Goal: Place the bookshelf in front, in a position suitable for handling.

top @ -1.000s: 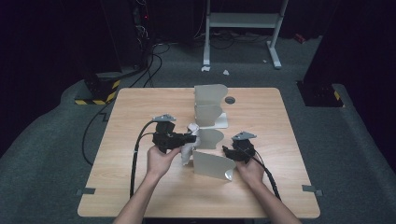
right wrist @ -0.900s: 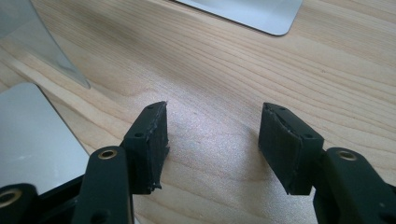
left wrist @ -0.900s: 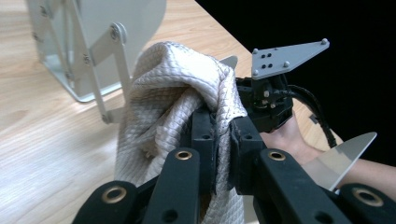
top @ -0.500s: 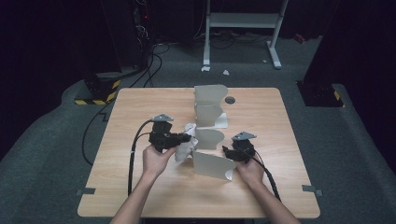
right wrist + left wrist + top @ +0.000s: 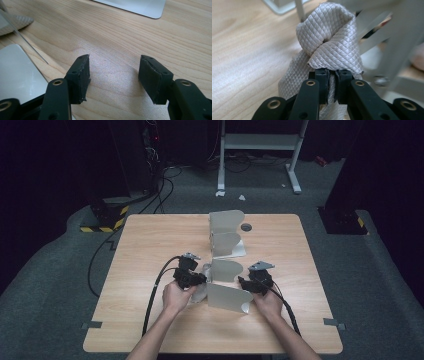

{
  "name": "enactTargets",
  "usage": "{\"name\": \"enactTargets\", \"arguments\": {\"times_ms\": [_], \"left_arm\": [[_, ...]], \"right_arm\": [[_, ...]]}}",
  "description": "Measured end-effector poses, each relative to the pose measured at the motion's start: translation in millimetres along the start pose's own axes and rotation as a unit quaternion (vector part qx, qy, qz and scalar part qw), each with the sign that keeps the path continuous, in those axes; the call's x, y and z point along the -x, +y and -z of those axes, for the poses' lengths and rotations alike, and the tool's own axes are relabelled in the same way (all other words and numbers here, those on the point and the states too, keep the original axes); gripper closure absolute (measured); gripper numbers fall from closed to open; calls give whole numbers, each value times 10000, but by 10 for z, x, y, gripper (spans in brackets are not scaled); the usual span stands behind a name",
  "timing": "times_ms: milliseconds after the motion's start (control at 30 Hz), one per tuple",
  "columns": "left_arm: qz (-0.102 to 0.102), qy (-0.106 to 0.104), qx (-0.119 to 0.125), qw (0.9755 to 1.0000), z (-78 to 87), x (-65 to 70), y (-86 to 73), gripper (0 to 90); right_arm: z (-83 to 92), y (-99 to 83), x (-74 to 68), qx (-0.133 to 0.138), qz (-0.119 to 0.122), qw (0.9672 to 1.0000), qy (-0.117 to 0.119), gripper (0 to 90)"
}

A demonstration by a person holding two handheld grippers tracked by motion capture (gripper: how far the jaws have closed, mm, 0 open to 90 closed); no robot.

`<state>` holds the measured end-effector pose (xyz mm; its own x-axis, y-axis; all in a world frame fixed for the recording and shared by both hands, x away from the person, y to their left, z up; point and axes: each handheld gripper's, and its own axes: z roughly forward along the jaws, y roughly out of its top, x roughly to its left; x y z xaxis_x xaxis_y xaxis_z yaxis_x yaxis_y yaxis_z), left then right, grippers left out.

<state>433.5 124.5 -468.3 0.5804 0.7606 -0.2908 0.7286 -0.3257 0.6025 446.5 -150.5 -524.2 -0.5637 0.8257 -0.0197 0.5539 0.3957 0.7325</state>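
Note:
My left gripper (image 5: pixel 332 75) is shut on a grey quilted cloth (image 5: pixel 329 37), which bunches up in front of the jaws and hangs to the wooden table (image 5: pixel 242 50). In the high view the left gripper (image 5: pixel 197 280) holds the cloth (image 5: pixel 202 292) against the left end of the nearest upright grey metal plate (image 5: pixel 227 297). At that plate's right end my right gripper (image 5: pixel 243 282) stands open. Between the right gripper's (image 5: pixel 113 75) fingers there is only bare wood. A flat metal plate (image 5: pixel 17 72) lies to their left.
Behind the near plate stands a row of more upright metal plates (image 5: pixel 226 222) on a flat base (image 5: pixel 239 251), running toward the table's far side. A small dark round grommet (image 5: pixel 245 227) sits near the far edge. Cables trail from both grippers.
My left gripper has sunk a little toward the table with the cloth still in it. The right gripper has kept still.

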Motion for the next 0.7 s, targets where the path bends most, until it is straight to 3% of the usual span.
{"name": "enactTargets", "arguments": {"times_ms": [100, 200, 267, 333, 467, 700], "left_arm": [[17, 72, -209, 9998, -109, -26, -52, 829], [65, -1, -274, 9996, -191, -44, -97, 829], [145, -78, -155, 9997, -167, -51, -103, 829], [177, -199, 122, 9996, -77, -44, -106, 830], [63, -325, 427, 9985, 125, 7, -85, 831], [-69, -252, 553, 9981, 210, 25, 9, 829]], "right_arm": [[0, 0, -1, 1, 3, 10000, -1, 426], [0, 0, -1, 2, 5, 10000, -2, 426], [0, 0, -2, 2, 4, 10000, -3, 427], [0, 0, -2, 2, 4, 10000, -3, 427], [0, -1, -2, 3, 7, 10000, -1, 426], [1, -1, -4, 3, 7, 10000, -2, 426]]}}
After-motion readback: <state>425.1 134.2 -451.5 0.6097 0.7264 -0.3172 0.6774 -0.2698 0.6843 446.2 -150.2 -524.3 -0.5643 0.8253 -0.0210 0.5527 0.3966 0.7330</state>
